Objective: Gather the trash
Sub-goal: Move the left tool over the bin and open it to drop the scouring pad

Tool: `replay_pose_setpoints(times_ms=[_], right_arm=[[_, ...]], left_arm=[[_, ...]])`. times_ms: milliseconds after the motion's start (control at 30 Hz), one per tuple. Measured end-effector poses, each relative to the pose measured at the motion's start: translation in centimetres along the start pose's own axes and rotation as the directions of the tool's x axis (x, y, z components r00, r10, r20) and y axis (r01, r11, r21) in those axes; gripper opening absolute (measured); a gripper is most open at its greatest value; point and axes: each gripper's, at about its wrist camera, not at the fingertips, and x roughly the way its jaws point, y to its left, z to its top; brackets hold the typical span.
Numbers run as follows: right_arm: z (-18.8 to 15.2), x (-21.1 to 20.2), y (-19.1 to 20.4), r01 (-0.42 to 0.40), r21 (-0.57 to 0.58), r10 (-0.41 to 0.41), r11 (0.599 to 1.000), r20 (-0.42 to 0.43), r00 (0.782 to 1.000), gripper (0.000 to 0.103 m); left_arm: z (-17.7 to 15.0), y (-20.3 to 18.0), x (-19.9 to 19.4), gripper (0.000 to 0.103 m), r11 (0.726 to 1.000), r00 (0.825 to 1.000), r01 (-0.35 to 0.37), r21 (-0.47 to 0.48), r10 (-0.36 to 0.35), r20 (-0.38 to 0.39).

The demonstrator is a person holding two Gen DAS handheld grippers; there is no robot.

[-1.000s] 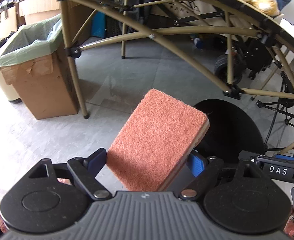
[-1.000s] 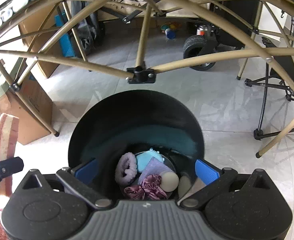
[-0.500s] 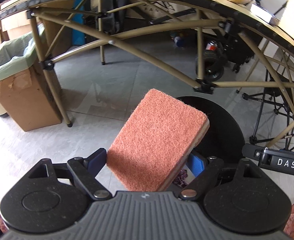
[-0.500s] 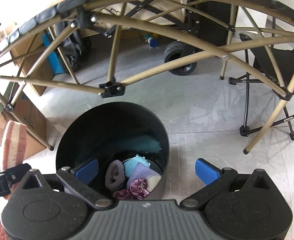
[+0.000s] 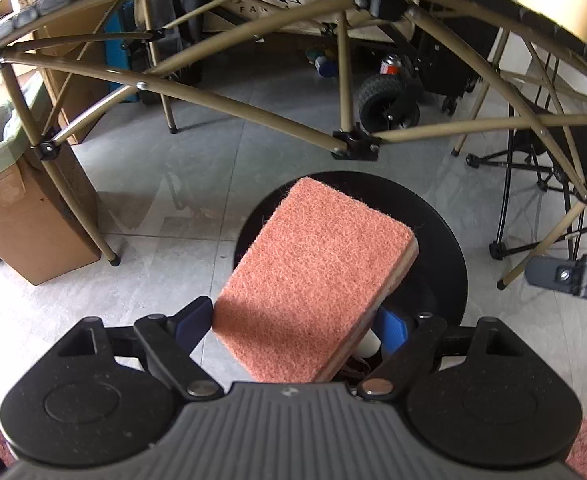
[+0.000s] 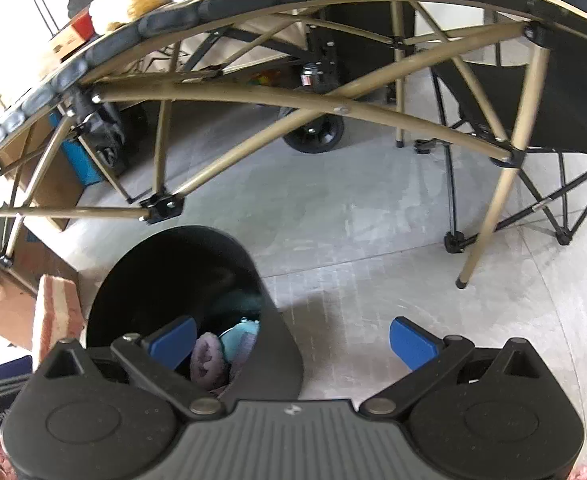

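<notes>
A grey tiled floor (image 5: 221, 184) is seen in both views. Standing directly on it: a round black bin (image 6: 165, 276); a cardboard box (image 5: 29, 220) lined with a pale green bag, at the left; the tan legs of a folding bench (image 5: 105, 248) on black feet; a black folding chair (image 6: 565, 92) at the right. A black wheel (image 5: 387, 106) rests further back.

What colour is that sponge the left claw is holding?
The sponge is salmon-orange on its scrubby face, with a paler layer along the edge; the left wrist view shows it best.

Bin (image 6: 277, 360) mouth lies open; table struts (image 6: 253, 100) cross just beyond.
</notes>
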Motion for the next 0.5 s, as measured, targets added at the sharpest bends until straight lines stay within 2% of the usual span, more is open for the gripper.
replay_pose_setpoints(times_ms=[267, 500], right_arm=[[0.4, -0.5, -2.5, 0.023, 0.052, -0.024, 0.998, 0.016, 1.0, 0.103], [0.8, -0.9, -4.2, 0.052, 0.102, -0.056, 0.993, 0.04, 0.998, 0.103]], left_arm=[[0.3, -3.5, 1.5, 0.085, 0.997, 0.999, 0.035, 0.071, -0.032, -0.044], [1.1, -4.9, 2.3, 0.085, 0.996, 0.996, 0.058, 0.067, -0.053, -0.071]])
